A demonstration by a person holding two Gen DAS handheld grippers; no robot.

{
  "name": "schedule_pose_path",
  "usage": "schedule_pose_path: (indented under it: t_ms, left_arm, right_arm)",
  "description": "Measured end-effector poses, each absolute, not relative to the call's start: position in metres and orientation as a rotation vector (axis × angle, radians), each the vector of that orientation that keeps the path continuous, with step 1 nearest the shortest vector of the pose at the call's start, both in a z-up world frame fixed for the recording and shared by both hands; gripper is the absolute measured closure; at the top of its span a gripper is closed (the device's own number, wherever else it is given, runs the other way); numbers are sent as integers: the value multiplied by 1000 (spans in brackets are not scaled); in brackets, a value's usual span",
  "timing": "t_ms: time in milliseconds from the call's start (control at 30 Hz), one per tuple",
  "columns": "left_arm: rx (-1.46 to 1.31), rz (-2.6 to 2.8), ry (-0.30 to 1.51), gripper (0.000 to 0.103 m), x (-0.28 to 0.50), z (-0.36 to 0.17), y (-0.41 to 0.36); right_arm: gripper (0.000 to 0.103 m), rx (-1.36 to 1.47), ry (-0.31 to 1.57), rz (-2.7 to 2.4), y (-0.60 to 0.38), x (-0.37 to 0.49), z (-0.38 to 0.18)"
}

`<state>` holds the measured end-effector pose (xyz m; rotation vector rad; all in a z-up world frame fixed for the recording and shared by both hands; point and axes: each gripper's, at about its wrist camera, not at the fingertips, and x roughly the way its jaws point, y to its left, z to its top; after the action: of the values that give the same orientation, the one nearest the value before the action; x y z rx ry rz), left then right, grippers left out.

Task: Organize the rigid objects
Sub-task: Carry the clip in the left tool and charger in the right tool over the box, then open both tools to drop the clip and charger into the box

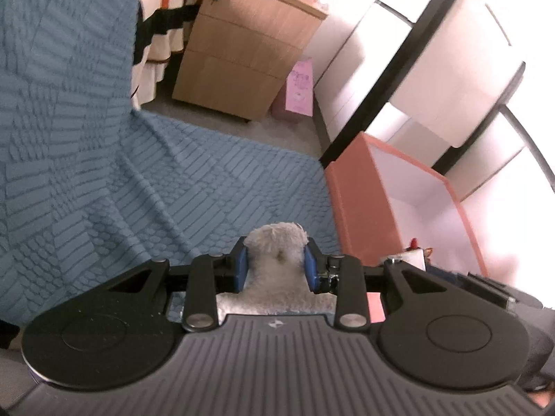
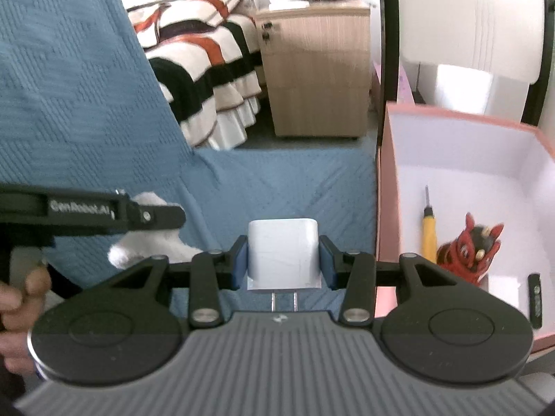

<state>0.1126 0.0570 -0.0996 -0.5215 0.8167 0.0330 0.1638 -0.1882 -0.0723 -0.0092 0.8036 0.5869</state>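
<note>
Two grippers are seen closed on objects. A fluffy white plush toy [image 1: 275, 246] is clamped by the left gripper [image 1: 276, 265]. A white plastic plug adapter [image 2: 282, 251] is gripped by the right gripper [image 2: 283, 265] beside the pink cardboard box [image 2: 383, 208].

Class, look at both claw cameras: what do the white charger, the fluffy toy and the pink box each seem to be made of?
Charger: likely hard plastic, smooth with a slight sheen, metal prongs underneath.
Fluffy toy: soft plush, shown by its fuzzy white pile.
Pink box: probably matte cardboard, given its thin flat walls and white lining.
</note>
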Motion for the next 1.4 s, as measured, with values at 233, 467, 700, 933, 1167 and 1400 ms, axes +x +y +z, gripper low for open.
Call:
schedule_pose_path:
  t_ms: [233,467,700,933,1167,1400]
  left_arm:
    - [-509,18,766,66,116,-62,44]
    - [-534,-17,709,66,130,-34,25]
    - [-524,-69,676,66,155,-10,-6]
    - [-510,-110,680,66,178,-3,-45]
    - [-462,-123,745,66,200,-26,-86]
    - [-458,-122,842,66,218,-61,-119]
  right_arm:
    - [58,24,744,559,-209,172,-41]
    - [58,33,709,547,-228,184,-21]
    - [58,42,684,509,-258,195,-9]
    - [58,58,675,455,-293,205,-10]
    - [58,70,701,396,-332,214,-34]
    - [58,99,778,346,-365,223,-70]
